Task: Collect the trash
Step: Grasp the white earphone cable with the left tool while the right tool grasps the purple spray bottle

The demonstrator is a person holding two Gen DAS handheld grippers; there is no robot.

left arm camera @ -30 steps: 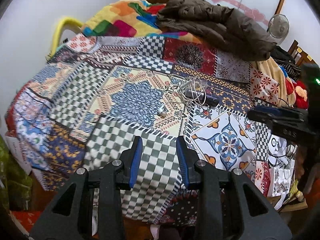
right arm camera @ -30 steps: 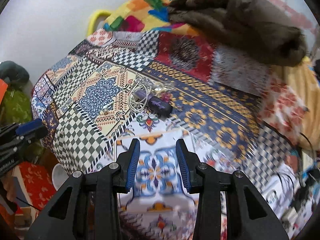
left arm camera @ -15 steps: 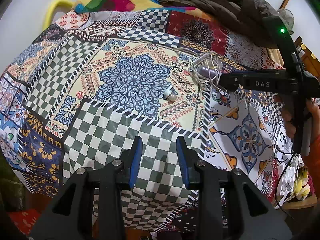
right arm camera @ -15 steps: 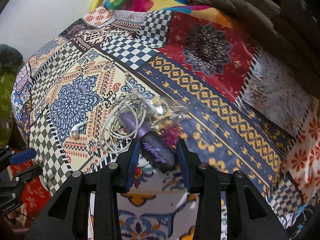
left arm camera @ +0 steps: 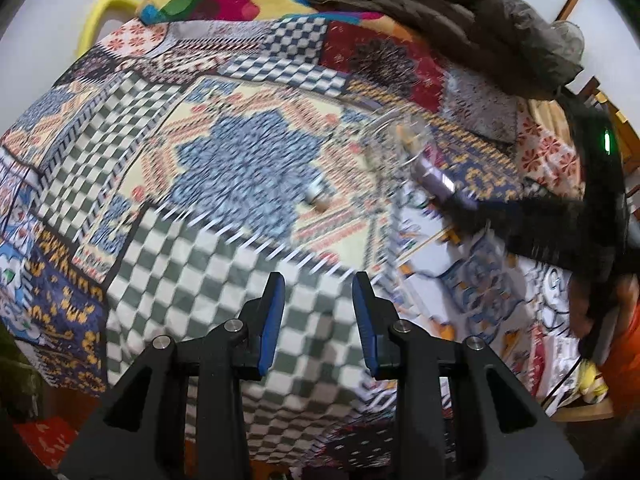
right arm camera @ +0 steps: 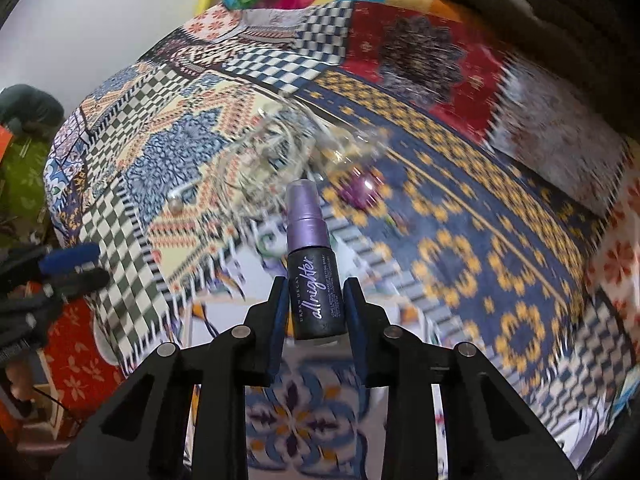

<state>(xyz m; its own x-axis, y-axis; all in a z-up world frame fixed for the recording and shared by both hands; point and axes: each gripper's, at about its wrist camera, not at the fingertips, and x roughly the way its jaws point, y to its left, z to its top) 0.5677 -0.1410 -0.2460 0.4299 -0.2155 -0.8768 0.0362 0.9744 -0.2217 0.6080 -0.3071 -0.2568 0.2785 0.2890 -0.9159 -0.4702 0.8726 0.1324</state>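
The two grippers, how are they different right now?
The right gripper has a purple spray bottle between its fingers and is closing on it; the left gripper has nothing between its fingers. The right one's gap is narrower, the left one's wider. Both are black with blue pads, above the patchwork blanket.

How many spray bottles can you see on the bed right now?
1. The purple-capped spray bottle sits between the right claw fingers, which are closing on it, beside the tangled white cable. Others could hide under the brown jacket.
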